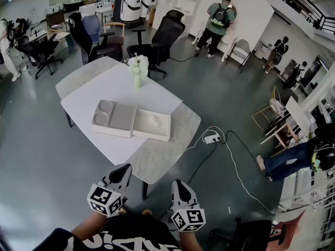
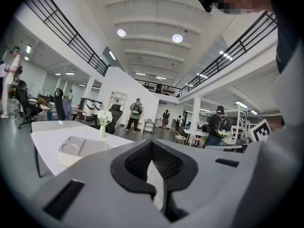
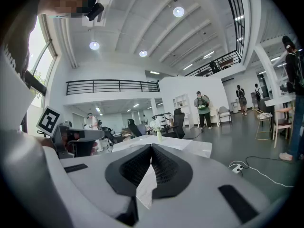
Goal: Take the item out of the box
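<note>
The left hand-held gripper (image 1: 121,171) is low, near the person's body, with its jaws together and nothing between them. The open box (image 1: 152,136) lies on the white worktop (image 1: 104,82), well apart from both grippers, with a pale item (image 1: 153,122) in its right half. The right hand-held gripper (image 1: 179,186) is also closed and empty.

The grey left gripper (image 1: 121,168) and right gripper (image 1: 179,183) each bear a black-and-white marker cube (image 1: 104,199); the shirt (image 1: 128,242) is black, white-printed.
</note>
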Available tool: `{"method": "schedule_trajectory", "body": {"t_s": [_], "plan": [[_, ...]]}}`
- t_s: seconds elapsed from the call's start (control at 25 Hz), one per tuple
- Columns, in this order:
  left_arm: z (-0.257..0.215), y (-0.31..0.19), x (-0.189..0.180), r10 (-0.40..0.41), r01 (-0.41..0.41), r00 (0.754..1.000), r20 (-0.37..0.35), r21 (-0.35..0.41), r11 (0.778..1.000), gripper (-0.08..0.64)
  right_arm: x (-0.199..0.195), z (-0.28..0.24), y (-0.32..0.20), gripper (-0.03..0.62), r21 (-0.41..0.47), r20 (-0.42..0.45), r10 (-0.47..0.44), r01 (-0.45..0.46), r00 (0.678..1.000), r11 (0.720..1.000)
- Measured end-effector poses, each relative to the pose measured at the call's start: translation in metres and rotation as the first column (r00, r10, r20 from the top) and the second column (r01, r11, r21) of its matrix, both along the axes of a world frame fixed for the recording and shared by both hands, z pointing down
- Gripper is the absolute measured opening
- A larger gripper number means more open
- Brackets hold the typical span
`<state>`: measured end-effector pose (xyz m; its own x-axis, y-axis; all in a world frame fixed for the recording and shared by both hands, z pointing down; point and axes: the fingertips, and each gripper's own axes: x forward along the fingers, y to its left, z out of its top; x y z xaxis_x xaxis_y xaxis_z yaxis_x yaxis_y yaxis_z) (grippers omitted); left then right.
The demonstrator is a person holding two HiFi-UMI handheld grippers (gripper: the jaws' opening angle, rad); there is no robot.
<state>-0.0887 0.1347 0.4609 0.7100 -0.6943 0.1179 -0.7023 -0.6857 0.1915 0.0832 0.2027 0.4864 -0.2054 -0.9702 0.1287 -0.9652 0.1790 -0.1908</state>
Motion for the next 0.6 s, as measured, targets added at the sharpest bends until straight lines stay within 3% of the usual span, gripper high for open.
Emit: {"method": "schedule_trajectory", "body": {"t_s": [0.32,0.6], "plan": [[0.005,-0.005,0.012,-0.037,0.037,0.999,0.004,-0.002,0.999,0.009,0.009,0.004,-0.004,0.025,0.027,0.046,-0.047,0.046,0.998,0.999],[0.007,-0.012,0.024,-0.098,0.098,0.995,0.003,-0.003,0.995,0.009,0.023,0.022,-0.005,0.025,-0.008,0.065,-0.097,0.098,0.993,0.995]]}}
